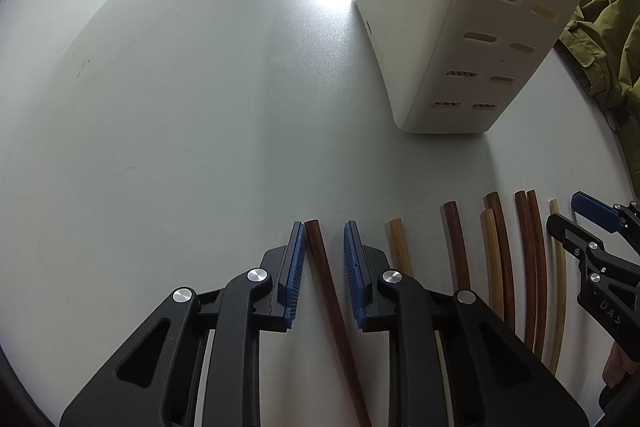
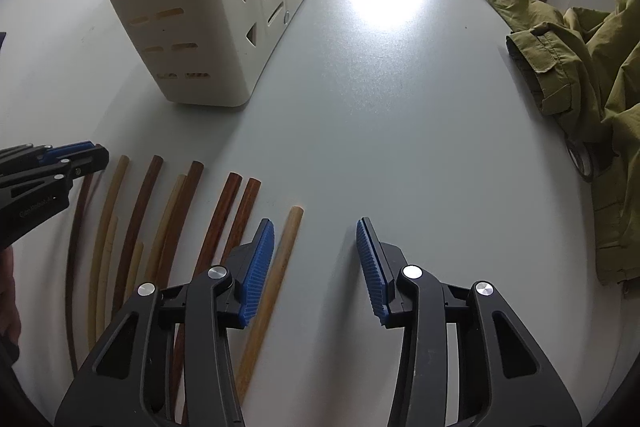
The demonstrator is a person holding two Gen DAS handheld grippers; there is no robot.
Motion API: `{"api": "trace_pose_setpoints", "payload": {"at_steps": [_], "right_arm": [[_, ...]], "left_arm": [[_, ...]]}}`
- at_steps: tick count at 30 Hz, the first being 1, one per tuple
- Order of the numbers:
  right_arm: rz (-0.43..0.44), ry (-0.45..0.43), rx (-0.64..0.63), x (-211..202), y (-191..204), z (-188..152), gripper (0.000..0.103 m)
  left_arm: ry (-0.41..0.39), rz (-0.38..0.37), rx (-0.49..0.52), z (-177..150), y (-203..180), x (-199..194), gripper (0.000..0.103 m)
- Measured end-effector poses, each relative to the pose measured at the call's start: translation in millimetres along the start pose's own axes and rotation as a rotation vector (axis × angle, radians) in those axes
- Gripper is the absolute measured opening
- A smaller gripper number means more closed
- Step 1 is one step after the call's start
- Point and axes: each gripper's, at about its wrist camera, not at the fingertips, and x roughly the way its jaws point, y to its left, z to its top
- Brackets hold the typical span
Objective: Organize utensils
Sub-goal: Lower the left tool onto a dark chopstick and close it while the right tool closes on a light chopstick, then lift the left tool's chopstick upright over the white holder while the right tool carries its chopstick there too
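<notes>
Left hand-held gripper (image 1: 325, 259) straddles a dark chopstick (image 1: 328, 283), pads apart.

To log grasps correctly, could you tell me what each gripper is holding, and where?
Nothing yet: left gripper straddles a dark chopstick, right gripper a light chopstick, unclamped.

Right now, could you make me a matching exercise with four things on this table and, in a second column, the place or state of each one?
Things:
1. dark brown stick
2. pale stick
3. white holder
4. green jacket

Places or states:
a. lying crumpled at the far right
b. between the open fingers of the left tool
c. standing upright, with slots in its wall
d. between the open fingers of the right tool

Pairs: 1-b, 2-d, 3-c, 4-a
</notes>
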Motion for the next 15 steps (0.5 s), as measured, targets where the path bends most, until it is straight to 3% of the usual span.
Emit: {"api": "trace_pose_setpoints", "payload": {"at_steps": [1,3,5,8,15], "right_arm": [[0.003,0.0,-0.002,0,1,1,0.035],[0.003,0.0,-0.006,0,3,2,0.018],[0.007,0.006,0.003,0,4,3,0.011],[0.055,0.007,0.028,0,3,5,0.008],[0.167,-0.125,0.069,-32,-4,23,0.007]], "left_arm": [[0.001,0.004,0.001,-1,-1,-1,0.009],[0.003,-0.003,0.007,0,-1,-2,0.008],[0.004,-0.013,0.021,-1,-4,-3,0.007],[-0.002,-0.043,0.038,-4,-6,-10,0.007],[-0.135,-0.097,0.064,-6,-10,-54,0.007]]}}
